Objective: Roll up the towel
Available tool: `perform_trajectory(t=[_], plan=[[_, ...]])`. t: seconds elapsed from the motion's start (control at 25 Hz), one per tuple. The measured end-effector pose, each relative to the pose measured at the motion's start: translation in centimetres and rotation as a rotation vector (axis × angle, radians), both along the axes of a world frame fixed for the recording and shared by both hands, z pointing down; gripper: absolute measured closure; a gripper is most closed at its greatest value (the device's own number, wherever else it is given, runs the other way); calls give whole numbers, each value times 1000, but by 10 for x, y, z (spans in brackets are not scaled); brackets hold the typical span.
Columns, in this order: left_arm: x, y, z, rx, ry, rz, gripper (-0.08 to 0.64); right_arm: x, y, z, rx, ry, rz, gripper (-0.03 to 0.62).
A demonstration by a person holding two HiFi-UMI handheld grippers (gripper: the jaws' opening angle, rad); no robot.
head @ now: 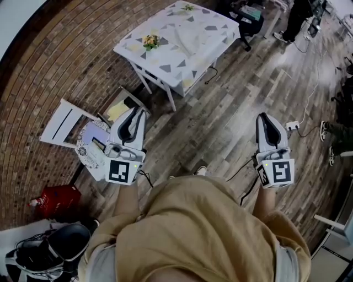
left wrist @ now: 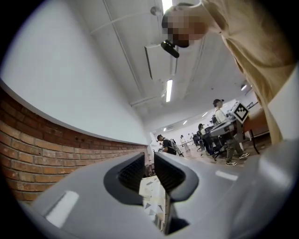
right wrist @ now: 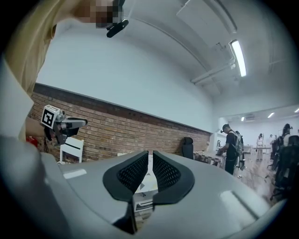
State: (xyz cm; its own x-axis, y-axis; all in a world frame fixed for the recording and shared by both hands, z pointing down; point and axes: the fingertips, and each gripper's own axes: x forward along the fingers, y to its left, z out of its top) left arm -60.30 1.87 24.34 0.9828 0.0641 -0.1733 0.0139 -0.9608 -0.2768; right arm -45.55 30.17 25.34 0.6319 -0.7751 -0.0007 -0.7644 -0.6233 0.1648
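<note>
Both your left gripper [head: 136,113] and right gripper [head: 264,118] are pressed together, holding nothing. What looks like the patterned towel [head: 182,38] lies spread over the tabletop [head: 190,81], well ahead. Rolling isn't started; next, approach and grasp an edge.

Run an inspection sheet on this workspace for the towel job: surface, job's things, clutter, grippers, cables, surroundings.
Surface: white table ahead of the person, covered by a triangle-patterned cloth.
Job's things: no separate towel made out; the cloth may be it.
Clutter: small yellow item on the cloth; white chair, red item and black bag on the floor at left.
Grippers: left gripper and right gripper both shut, empty, well short of the table.
Cables: power strip with a cable across the floor.
Surroundings: brick wall, wood floor, another person farther off.
</note>
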Motion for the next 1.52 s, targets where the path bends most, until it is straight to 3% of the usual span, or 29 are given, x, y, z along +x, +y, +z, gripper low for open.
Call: perform_trajectory(t=[0.08, 0.16, 0.24, 0.36, 0.48, 0.68, 0.96, 1.2, 1.36, 1.52], plan=[[9, 5, -1, 9, 8, 8, 494, 9, 7, 1, -9, 7, -4, 578], [17, 5, -1, 10, 15, -4, 469, 20, 16, 3, -12, 7, -9, 512], [25, 1, 1, 37, 29, -31, 365, 33, 28, 3, -3, 3, 0, 412], [35, 2, 1, 76, 26, -64, 290, 54, 53, 2, 11, 6, 38, 276], [49, 11, 5, 77, 10, -67, 112, 74, 79, 5, 9, 3, 76, 195], [78, 19, 16, 67, -22, -56, -17, 95, 99, 16, -9, -15, 122, 74], [138, 28, 32, 51, -56, -13, -37, 120, 117, 42, -32, -87, 155, 49], [213, 26, 62, -8, -125, -4, -35, 184, 93, 71, -53, -126, 132, 51], [301, 4, 74, 3, -125, -3, -35, 251, 42, 78, -67, -153, 37, 51], [397, -24, 55, -21, -129, -15, -35, 320, -46, 72, -90, -166, -139, 51]])
